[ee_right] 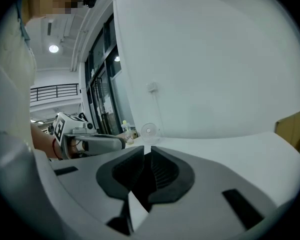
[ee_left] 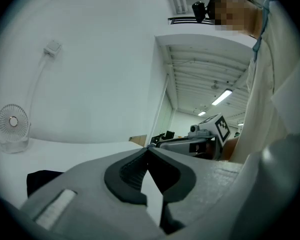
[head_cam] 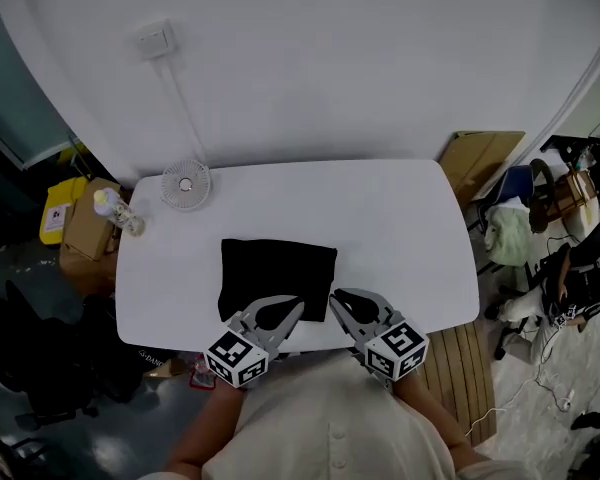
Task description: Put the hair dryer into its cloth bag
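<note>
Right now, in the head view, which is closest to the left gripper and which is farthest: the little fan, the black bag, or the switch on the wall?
From the left gripper:
1. black cloth bag, just in front of it on the table.
2. little fan, at the table's far left corner.
3. wall switch, up on the wall beyond the fan.

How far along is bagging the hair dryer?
No hair dryer shows anywhere. The black cloth bag lies on the table, so the dryer may already be inside; I cannot tell. The left gripper and right gripper hold nothing at the table's near edge.
</note>
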`<state>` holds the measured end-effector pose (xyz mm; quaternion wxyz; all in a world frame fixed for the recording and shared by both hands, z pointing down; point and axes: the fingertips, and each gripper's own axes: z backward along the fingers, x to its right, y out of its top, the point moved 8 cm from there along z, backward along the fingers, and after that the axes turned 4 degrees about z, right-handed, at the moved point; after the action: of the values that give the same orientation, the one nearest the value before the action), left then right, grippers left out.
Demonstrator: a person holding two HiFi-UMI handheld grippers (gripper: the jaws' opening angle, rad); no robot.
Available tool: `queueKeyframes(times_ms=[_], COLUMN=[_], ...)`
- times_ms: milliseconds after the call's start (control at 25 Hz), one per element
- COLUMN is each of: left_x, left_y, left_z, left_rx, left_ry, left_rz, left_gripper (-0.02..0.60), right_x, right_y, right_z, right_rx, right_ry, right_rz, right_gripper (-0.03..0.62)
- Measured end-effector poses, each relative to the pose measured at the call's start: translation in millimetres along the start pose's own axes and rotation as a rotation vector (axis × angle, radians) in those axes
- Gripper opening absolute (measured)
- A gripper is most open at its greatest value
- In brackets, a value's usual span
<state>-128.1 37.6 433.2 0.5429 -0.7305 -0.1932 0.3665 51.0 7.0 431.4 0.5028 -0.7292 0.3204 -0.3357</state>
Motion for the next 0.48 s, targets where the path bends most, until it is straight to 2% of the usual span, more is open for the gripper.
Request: queueKeyframes(times_ms=[200, 480], left_x=[27, 92], left_y=[16, 31], left_z=[2, 3], left_rx=[0.089, 0.169], left_ry=[-0.018, -0.008], left_rz=[0.007, -0.01], left_gripper=[0.01, 0.011], right_x=[-2, -20], right_y=[15, 36], right_z=[26, 86], right_rx=[0.04, 0.109], right_ry=[0.031, 0.055], right_rz=[0.012, 0.07], right_gripper=[0.035, 0.02])
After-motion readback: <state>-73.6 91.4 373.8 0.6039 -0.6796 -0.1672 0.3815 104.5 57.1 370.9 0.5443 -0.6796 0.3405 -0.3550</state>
